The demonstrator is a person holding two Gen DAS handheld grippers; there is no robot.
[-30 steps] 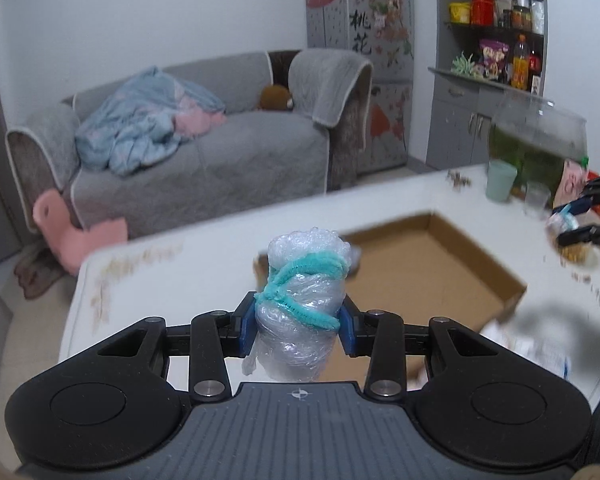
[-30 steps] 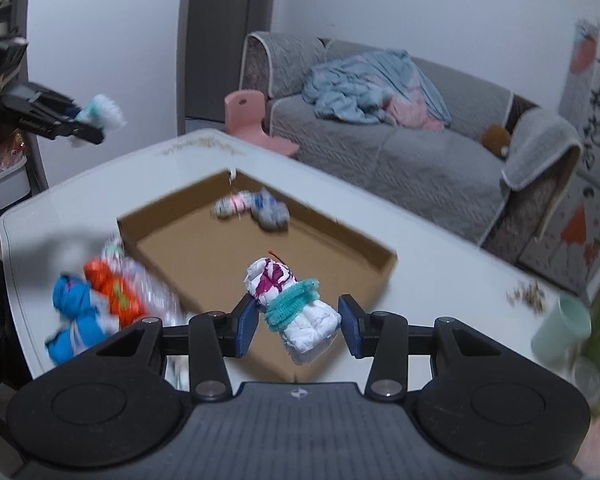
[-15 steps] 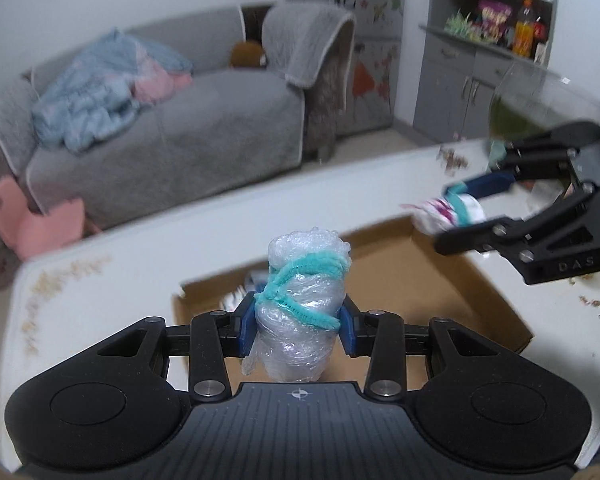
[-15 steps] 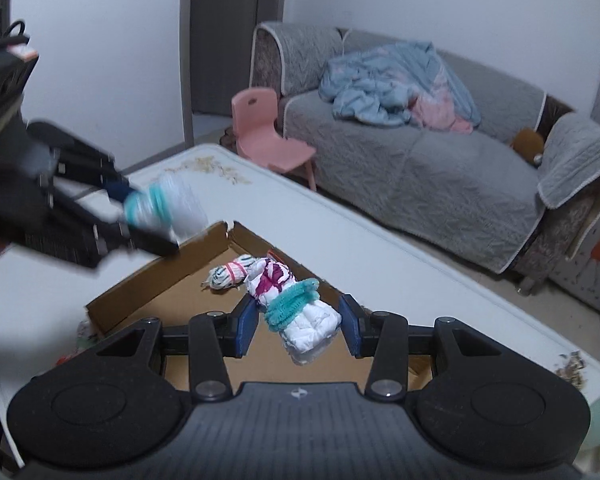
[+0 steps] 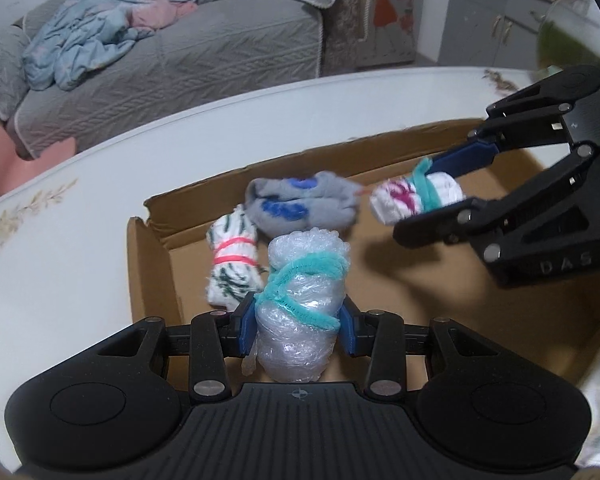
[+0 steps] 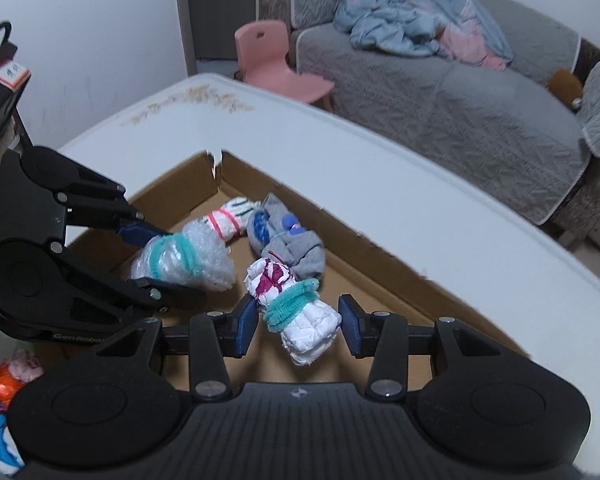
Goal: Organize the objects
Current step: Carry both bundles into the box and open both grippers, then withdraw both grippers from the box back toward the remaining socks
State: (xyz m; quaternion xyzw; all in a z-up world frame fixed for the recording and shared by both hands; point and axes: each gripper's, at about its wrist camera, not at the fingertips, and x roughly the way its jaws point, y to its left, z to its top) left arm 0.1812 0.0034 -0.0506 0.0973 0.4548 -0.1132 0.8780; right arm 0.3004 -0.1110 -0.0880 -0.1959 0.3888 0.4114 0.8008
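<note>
Bubble-wrap bundle [image 5: 300, 312] — clear, crinkled, tied round with a teal fuzzy wire — sitting upright between the blue pads of the left gripper [image 5: 298, 330], pads pressing on both its sides, hanging above the near part of the cardboard box [image 5: 152, 264]. White cloth bundle [image 6: 300, 316] with magenta marks and a teal fuzzy tie, tilted, riding between the pads of the right gripper [image 6: 298, 324]; seen from the left wrist camera, pinched at its tied waist and hovering over the box floor. Jaws on both grippers standing partly closed, clamping their bundles.

Lying on the box floor near the far corner: a white roll with green stripes [image 5: 232, 260], banded in pink, and just beside it, touching, a grey sock ball with blue patches [image 5: 300, 208]. Box resting on a white table [image 5: 80, 240]. More bundles — orange, blue — lying outside the box at the lower left of the right wrist view. Grey sofa [image 6: 440, 100] and pink chair [image 6: 276, 64] standing beyond the table.
</note>
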